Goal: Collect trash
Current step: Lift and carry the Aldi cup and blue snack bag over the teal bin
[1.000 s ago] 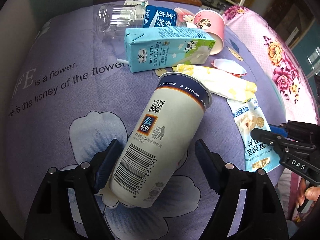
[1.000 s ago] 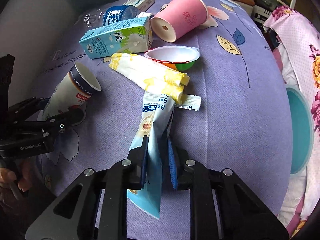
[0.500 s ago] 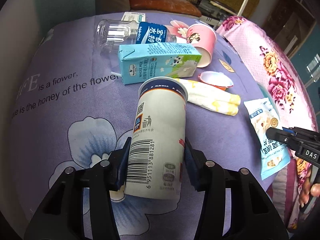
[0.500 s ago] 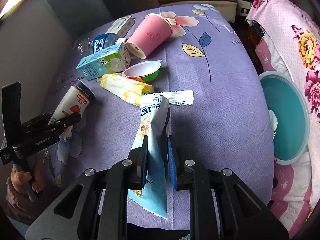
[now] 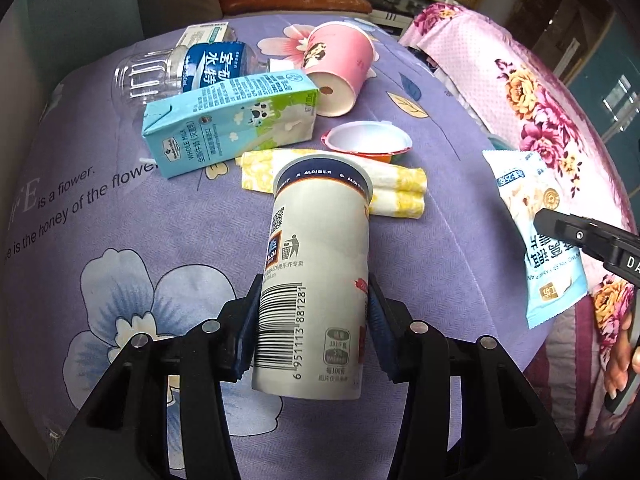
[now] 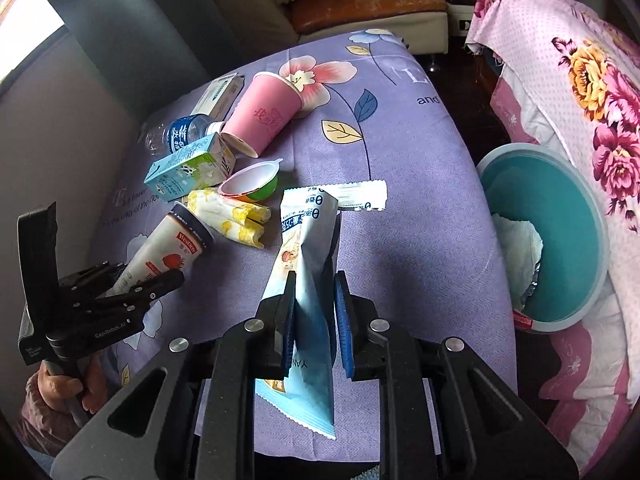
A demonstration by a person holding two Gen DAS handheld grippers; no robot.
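Right wrist view shows the teal bin (image 6: pixel 568 240) off the table's right edge, just beside the right gripper (image 6: pixel 314 316) and well apart from the left gripper (image 6: pixel 132 292) on the far side of the purple cloth (image 6: pixel 420 208). The right jaws are clamped on a blue pouch (image 6: pixel 308 264), which hangs lengthwise along the fingers, top end pointing away from the camera. In the left wrist view the left gripper (image 5: pixel 312 328) is closed around the lower part of a white cup (image 5: pixel 318 268), whose long axis runs forward along the fingers, open rim farthest away and lifted clear of the cloth. The right hand is plainly nearer the bin, so the pouch likely drops first; the cup must cross the table, over the yellow wrapper (image 6: pixel 228 216) and other litter.
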